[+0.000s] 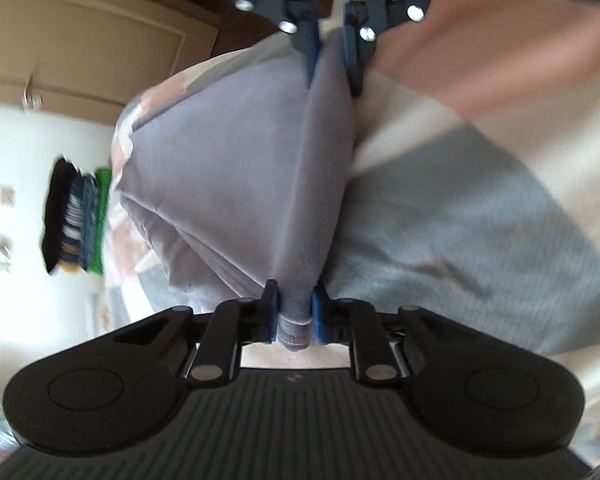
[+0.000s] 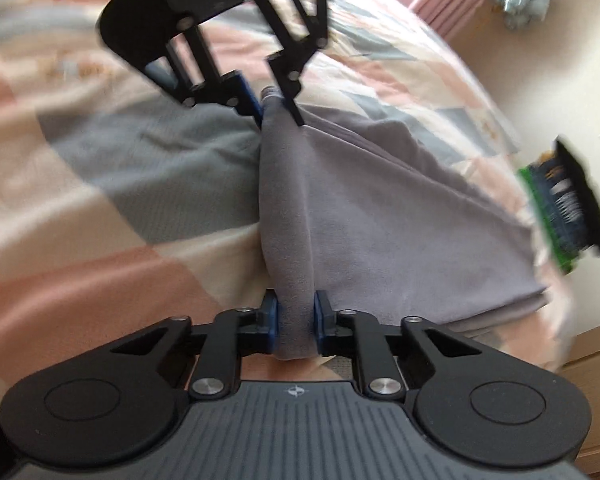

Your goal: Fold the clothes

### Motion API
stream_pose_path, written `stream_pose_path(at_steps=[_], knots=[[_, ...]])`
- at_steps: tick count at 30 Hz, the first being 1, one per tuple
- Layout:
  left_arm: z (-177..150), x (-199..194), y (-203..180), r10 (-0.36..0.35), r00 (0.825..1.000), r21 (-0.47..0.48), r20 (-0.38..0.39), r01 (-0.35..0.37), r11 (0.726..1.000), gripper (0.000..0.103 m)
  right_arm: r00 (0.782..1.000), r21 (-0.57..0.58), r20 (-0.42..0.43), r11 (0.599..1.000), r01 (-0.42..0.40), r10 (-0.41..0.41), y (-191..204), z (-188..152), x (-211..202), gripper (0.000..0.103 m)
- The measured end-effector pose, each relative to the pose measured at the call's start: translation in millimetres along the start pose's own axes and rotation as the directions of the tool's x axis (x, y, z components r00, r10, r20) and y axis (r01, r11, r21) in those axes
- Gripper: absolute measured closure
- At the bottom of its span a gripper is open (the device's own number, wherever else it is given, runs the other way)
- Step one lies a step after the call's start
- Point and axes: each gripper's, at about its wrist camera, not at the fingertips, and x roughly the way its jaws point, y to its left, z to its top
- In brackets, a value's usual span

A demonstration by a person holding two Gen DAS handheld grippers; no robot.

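Grey soft-knit garment [image 1: 236, 184]: I am pinching its edge with left gripper [image 1: 295, 312] and right gripper [image 2: 295, 316], keeping it taut above the patchwork bedspread [image 2: 100, 184].

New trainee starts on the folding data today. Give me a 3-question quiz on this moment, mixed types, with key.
1. True or false: both the left claw and the right claw are shut on the grey garment.
2. What does the garment hang over?
A. a bare wooden floor
B. the patchwork bedspread
C. a metal sink
3. Fill in: the stack of folded clothes sits at the far ____ of the bed, apart from the garment.

Key: 1 true; 2 B; 3 edge
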Motion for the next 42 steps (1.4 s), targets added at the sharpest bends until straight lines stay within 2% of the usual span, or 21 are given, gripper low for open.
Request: stream_pose_path(at_steps=[2, 3, 5, 6, 8, 10, 12, 13, 16, 18, 20, 22, 25, 27, 31, 33, 35, 37, 41, 42], knots=[[10.7, -7.6, 30.6, -0.062, 0.998, -0.124, -0.008, 0.060, 0.990, 0.090, 0.988, 0.126, 0.031, 0.980, -0.152, 0.149, -39.5, -2.2, -10.5, 0.089], [15.3, -9.0, 50.0, -0.091, 0.996, -0.187, -0.007, 0.088, 0.978, 0.090, 0.973, 0.187, 0.054, 0.955, -0.230, 0.224, -60.2, -3.7, -15.8, 0.089], [26.0, -11.6, 92.0, -0.131, 0.991, -0.310, 0.001, 0.125, 0.943, 0.090, 0.927, 0.307, 0.110, 0.875, -0.375, 0.359, -107.4, -8.5, -21.5, 0.090], [31.8, -10.2, 113.8, -0.133, 0.991, -0.367, 0.007, 0.127, 0.922, 0.089, 0.899, 0.363, 0.142, 0.823, -0.437, 0.415, -133.4, -11.5, -22.1, 0.090], [39.1, -1.5, 157.4, -0.109, 0.994, -0.487, 0.017, 0.104, 0.867, 0.087, 0.858, 0.434, 0.192, 0.744, -0.509, 0.476, -186.6, -17.6, -20.0, 0.090], [47.4, 9.5, 200.8, -0.075, 0.997, -0.601, 0.022, 0.073, 0.796, 0.087, 0.850, 0.465, 0.218, 0.715, -0.522, 0.480, -240.1, -23.6, -15.1, 0.090], [54.5, 26.6, 238.4, -0.021, 1.000, -0.711, 0.002, 0.017, 0.703, 0.081, 0.859, 0.479, 0.230, 0.716, -0.508, 0.457, -294.1, -28.3, -3.3, 0.090], [54.7, 39.6, 254.5, 0.009, 1.000, -0.766, -0.030, -0.029, 0.642, 0.080, 0.865, 0.487, 0.233, 0.716, -0.500, 0.445, -320.6, -29.9, 5.0, 0.090], [54.7, 78.1, 299.5, 0.077, 0.987, -0.890, -0.141, -0.161, 0.426, 0.080, 0.879, 0.522, 0.213, 0.710, -0.472, 0.427, -392.5, -36.0, 48.2, 0.091], [49.0, 97.4, 309.7, 0.054, 0.978, -0.940, -0.200, -0.207, 0.271, 0.082, 0.883, 0.550, 0.175, 0.701, -0.454, 0.435, -422.4, -41.8, 82.8, 0.091], [47.7, 111.3, 308.9, 0.012, 0.977, -0.968, -0.211, -0.210, 0.138, 0.082, 0.881, 0.570, 0.134, 0.692, -0.444, 0.455, -446.5, -47.3, 115.6, 0.091], [53.7, 118.1, 297.2, -0.029, 0.979, -0.978, -0.201, -0.199, 0.060, 0.082, 0.877, 0.565, 0.143, 0.689, -0.453, 0.459, -452.7, -48.2, 117.7, 0.091], [68.3, 123.4, 272.2, -0.088, 0.978, -0.981, -0.189, -0.193, -0.036, 0.082, 0.871, 0.558, 0.156, 0.686, -0.467, 0.466, -462.0, -49.5, 121.0, 0.091], [74.8, 123.7, 258.5, -0.103, 0.979, -0.977, -0.178, -0.188, -0.096, 0.082, 0.867, 0.554, 0.165, 0.683, -0.476, 0.470, -468.2, -50.4, 123.1, 0.091], [87.6, 126.6, 243.9, -0.118, 0.980, -0.967, -0.159, -0.178, -0.182, 0.082, 0.858, 0.544, 0.183, 0.678, -0.494, 0.479, -480.7, -52.1, 127.4, 0.091], [93.6, 130.3, 239.8, -0.124, 0.980, -0.961, -0.157, -0.180, -0.208, 0.082, 0.854, 0.551, 0.175, 0.670, -0.498, 0.490, -483.8, -55.0, 136.0, 0.091], [96.6, 135.7, 237.9, -0.132, 0.978, -0.959, -0.161, -0.187, -0.211, 0.082, 0.849, 0.565, 0.155, 0.660, -0.496, 0.505, -484.3, -59.4, 149.3, 0.091], [99.1, 140.8, 236.7, -0.140, 0.976, -0.958, -0.165, -0.192, -0.213, 0.083, 0.862, 0.541, 0.132, 0.693, -0.476, 0.489, -480.6, -60.5, 154.1, 0.091], [101.1, 143.4, 233.2, -0.150, 0.974, -0.959, -0.168, -0.196, -0.204, 0.083, 0.875, 0.564, 0.145, 0.688, -0.457, 0.462, -477.6, -67.5, 152.1, 0.090], [101.5, 144.3, 232.0, -0.155, 0.973, -0.959, -0.170, -0.199, -0.200, 0.082, 0.881, 0.573, 0.130, 0.691, -0.441, 0.456, -476.2, -68.8, 153.8, 0.087]])
